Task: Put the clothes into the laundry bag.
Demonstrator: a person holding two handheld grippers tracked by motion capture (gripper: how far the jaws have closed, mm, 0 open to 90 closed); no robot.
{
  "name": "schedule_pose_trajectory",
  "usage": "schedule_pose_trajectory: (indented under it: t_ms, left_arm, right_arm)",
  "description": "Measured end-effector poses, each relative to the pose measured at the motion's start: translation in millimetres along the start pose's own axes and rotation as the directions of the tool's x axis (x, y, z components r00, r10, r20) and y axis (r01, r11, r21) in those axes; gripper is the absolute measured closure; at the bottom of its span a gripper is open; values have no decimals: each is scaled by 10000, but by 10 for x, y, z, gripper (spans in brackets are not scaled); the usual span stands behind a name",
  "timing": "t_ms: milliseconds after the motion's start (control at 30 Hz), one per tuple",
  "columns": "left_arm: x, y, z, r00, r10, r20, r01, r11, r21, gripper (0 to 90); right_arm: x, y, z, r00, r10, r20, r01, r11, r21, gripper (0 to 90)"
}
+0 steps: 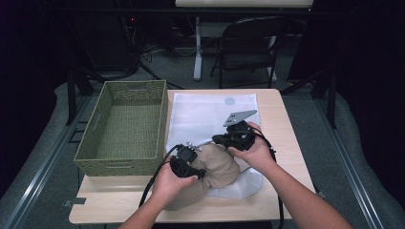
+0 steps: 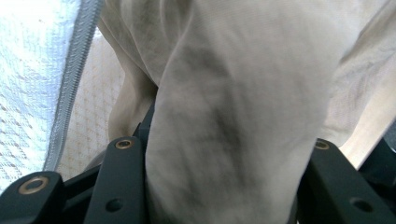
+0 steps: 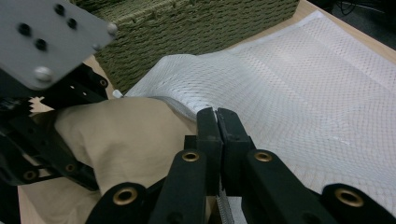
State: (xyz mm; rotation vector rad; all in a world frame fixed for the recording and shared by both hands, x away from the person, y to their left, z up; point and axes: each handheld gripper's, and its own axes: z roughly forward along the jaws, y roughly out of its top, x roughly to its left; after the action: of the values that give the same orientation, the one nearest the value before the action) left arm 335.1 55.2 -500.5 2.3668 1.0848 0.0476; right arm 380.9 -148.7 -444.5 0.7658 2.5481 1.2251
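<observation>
A beige garment [image 1: 220, 166] lies bunched at the table's front, partly on a white mesh bag [image 1: 210, 112]. My left gripper [image 1: 191, 155] is shut on a thick fold of the garment [image 2: 243, 70], and the bag's zipper [image 2: 70, 79] runs past at the left of the left gripper view. My right gripper [image 1: 223, 140] is shut on the mesh bag's edge [image 3: 187, 109], with the jaws pressed together at the tip [image 3: 217, 116]. That edge is raised just over the garment [image 3: 126, 130]. The left gripper [image 3: 51, 135] grips the cloth at the left of the right gripper view.
A green woven basket [image 1: 126, 124] stands on the left side of the wooden table [image 1: 282, 124]; its wall [image 3: 187, 28] is close behind the bag. A folding chair [image 1: 248, 45] stands beyond the table's far edge.
</observation>
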Motion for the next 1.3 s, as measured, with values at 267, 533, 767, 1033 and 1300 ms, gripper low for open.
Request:
schedule_pose_trajectory:
  t_ms: [267,533,767,1033,1300]
  left_arm:
    - [50,-48,191,9977,-519,-440,517,9986,-68,534]
    - [55,-90,282,9969,-246,-750,240,9997,-90,446]
    - [44,-94,290,9955,-111,-939,119,9999,84,362]
    - [70,-137,366,9943,99,-1060,-98,10000,17,319]
    - [95,-131,376,9941,-254,-1055,269,9996,132,298]
  right_arm:
    - [53,3,23,9998,-221,25,221,9997,85,887]
    - [78,-28,75,9996,-289,3,289,9994,208,887]
    - [68,-66,94,9998,-200,8,200,9995,255,887]
    - [84,-85,108,9998,-204,39,203,9994,276,886]
    - [116,-90,112,9994,-339,94,336,9990,309,886]
